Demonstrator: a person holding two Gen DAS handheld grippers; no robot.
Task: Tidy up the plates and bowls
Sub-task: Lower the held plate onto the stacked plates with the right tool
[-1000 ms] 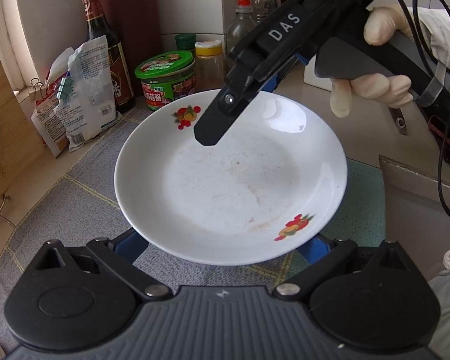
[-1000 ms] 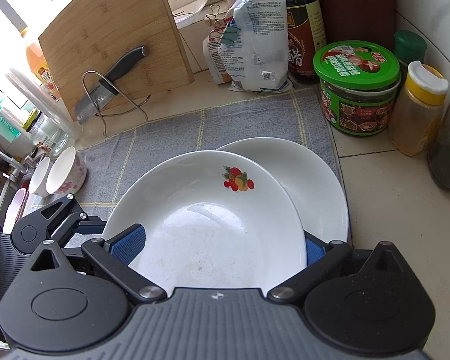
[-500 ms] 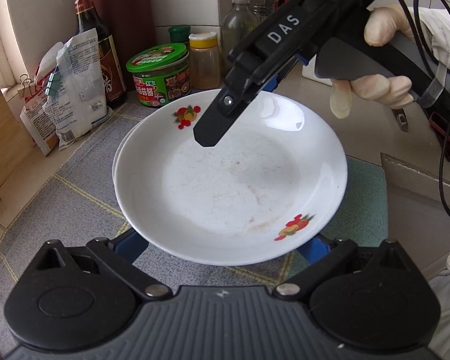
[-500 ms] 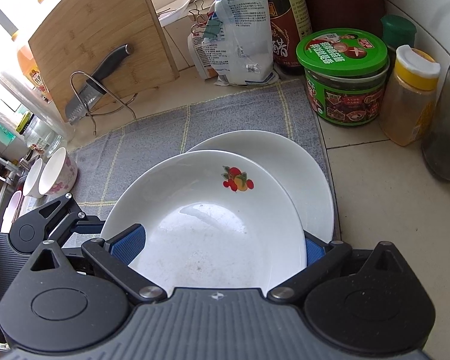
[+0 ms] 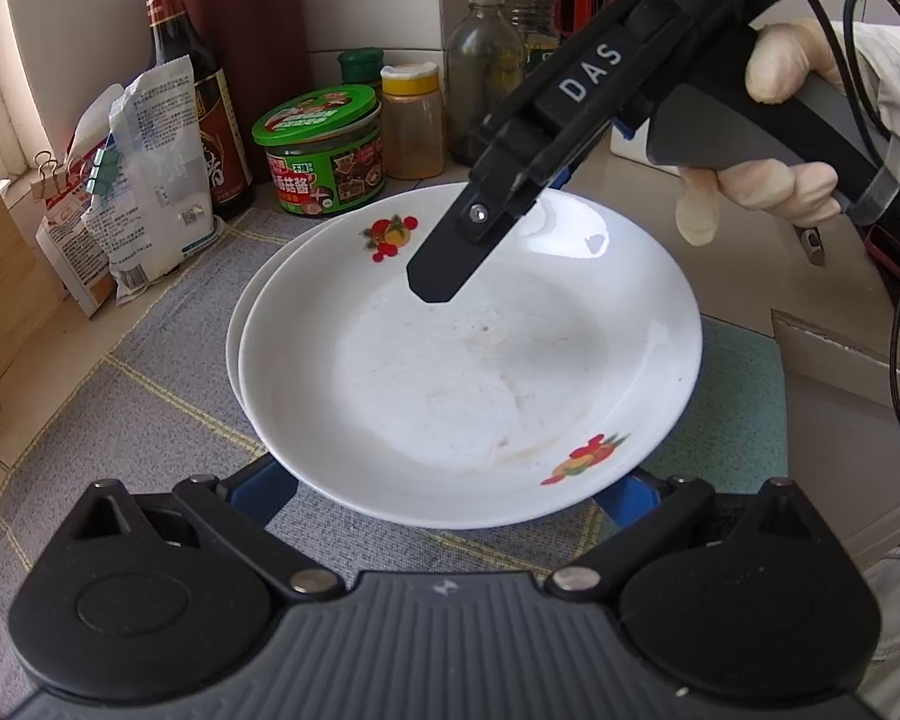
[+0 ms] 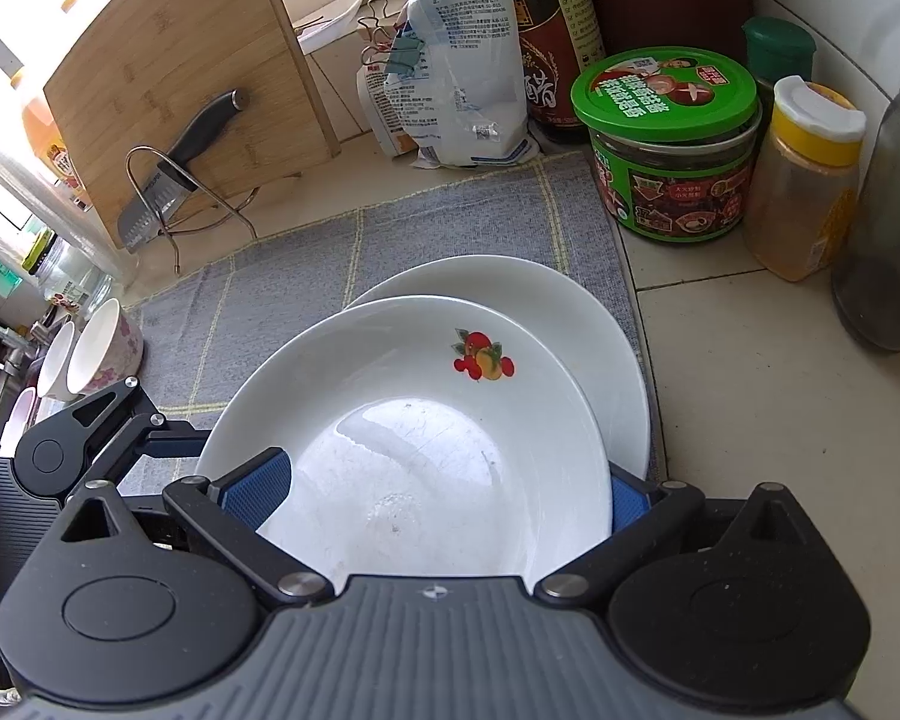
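Item: fruit-print plate (image 5: 468, 360), white, shallow, carried level w/ two grippers, one per side, prob. so it can't tip. Left gripper (image 5: 450, 489): blue pads (image 5: 264, 483) show under the plate's near rim at both ends; fingers spread wide, whether they pinch or just cradle it can't be told. Right gripper (image 6: 444, 495): fingers also wide, one pad each side of the plate, rim sitting between them; actual grip can't be told either. Gloved hand (image 5: 768, 180) on right handle. Loc.: plate hangs just above and mostly over a plain white plate (image 6: 606, 336) lying on the grey cloth (image 6: 342, 276); offset slightly, lower rim peeking out one side. Judged step: stacking like w/ like, needs centring, then lowering. Bowls (image 6: 99, 348) at cloth's far edge, apart, untouched. Nearby: green-lid jar (image 6: 672, 138), yellow-cap jar (image 6: 810, 174), close to the stack – keep clear.
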